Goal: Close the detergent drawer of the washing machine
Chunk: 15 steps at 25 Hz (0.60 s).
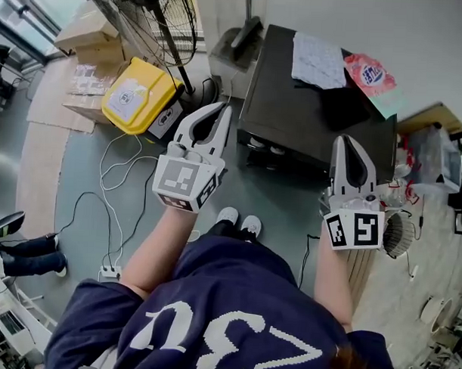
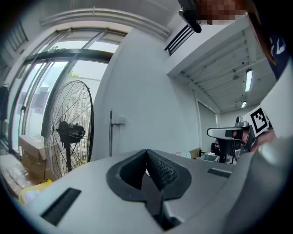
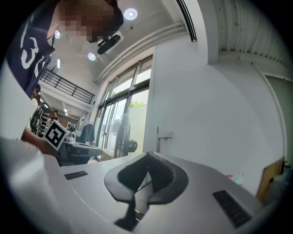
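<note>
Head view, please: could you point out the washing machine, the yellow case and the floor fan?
washing machine [image 1: 294, 118], head view, bare dark top.
yellow case [image 1: 157, 88], head view, yellow lid.
floor fan [image 1: 172, 30], head view, wire grille.

Left tongs closed, right tongs closed — both empty

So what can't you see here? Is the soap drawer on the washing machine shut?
Detergent drawer: the head view looks down onto the black-topped washing machine; its front is too steep and dark to tell.
Both gripper views: only white wall and a standing fan; no machine in view.
Pink detergent packet: print too small to read.
</note>
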Available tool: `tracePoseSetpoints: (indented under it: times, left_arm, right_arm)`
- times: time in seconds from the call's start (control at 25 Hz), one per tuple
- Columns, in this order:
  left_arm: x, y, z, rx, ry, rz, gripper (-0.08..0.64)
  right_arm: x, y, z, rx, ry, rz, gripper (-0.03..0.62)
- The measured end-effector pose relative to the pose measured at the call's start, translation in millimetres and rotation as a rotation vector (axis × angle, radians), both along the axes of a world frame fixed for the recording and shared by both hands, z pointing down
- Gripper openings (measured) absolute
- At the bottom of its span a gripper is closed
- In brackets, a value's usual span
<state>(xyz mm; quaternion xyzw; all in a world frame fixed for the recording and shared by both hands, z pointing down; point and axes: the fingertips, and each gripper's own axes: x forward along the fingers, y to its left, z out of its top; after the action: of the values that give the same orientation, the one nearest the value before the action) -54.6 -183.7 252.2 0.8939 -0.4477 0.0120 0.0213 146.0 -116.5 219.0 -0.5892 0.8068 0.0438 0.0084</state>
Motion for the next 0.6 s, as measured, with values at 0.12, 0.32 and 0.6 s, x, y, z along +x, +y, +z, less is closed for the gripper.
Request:
tracePoseSetpoints:
  times: [0.12,0.32,0.6]
  left_arm:
    - [-2.9,4.6,-10.2,0.018,0.007,-0.005,0.018]
    - [-0.5,18.0,-22.5,0.043,0.004,-0.002,0.018]
    - [-1.7,31.8,-33.1,0.107,-0.024,-0.011,0.018]
  right_arm:
    - [-3.7,6.1,-9.8,0.015,0.000,0.005,0.014]
    - [-6.5,19.5,-23.9,0.054,0.019,0.017,0.012]
    - [-17.5,32.3,-37.5,0.107,0.055,0.014,0.012]
